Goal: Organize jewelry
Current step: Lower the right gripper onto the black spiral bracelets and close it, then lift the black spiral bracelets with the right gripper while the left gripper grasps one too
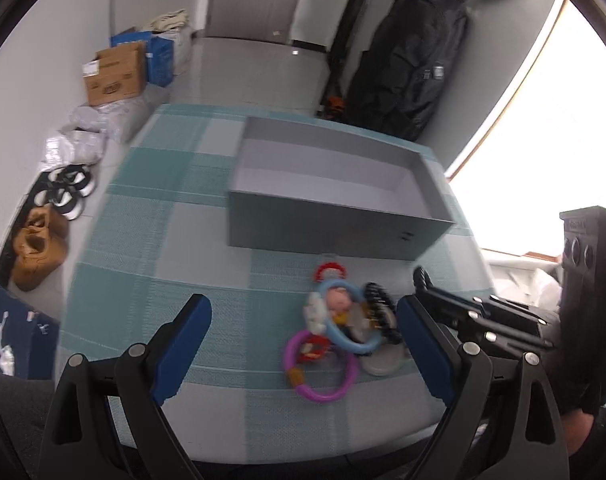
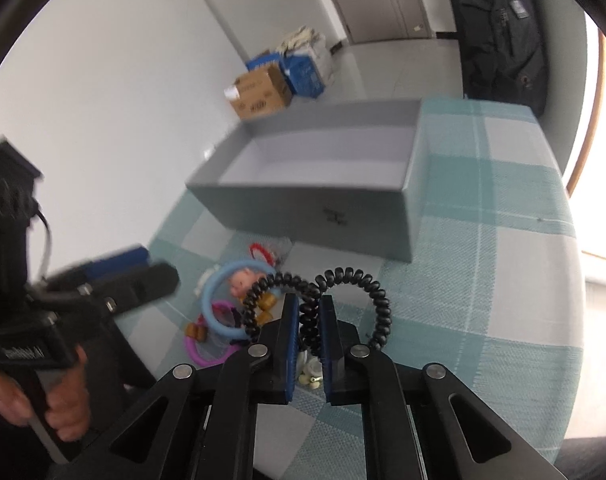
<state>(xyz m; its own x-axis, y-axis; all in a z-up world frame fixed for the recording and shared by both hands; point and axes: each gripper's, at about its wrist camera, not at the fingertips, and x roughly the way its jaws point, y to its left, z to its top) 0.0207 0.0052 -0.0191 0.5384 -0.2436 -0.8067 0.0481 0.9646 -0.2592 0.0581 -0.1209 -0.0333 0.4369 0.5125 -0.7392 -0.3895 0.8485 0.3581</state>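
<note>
**Inspector:** Blue-padded right gripper [image 2: 307, 326] is clamped on the black coiled plastic bracelet [image 2: 345, 280], pinching one strand so the springy loop arches up ahead of its tips.

**Clerk:** And the other?

**Inspector:** Left gripper [image 1: 303, 340] stands wide apart, holding nothing, the pile between and just ahead of its pads.

**Clerk:** Contents of the pile?

**Inspector:** Smooth light-blue plastic ring with a pink pig charm [image 2: 239, 296], a glossy purple ring [image 1: 323, 368] and a small red ribbed ring [image 1: 331, 270], overlapping on the woven teal-checked tablecloth [image 2: 483, 280].

**Clerk:** Destination?

**Inspector:** Likely the empty grey cardboard box [image 2: 315, 200], beyond the pile, open-topped.
</note>
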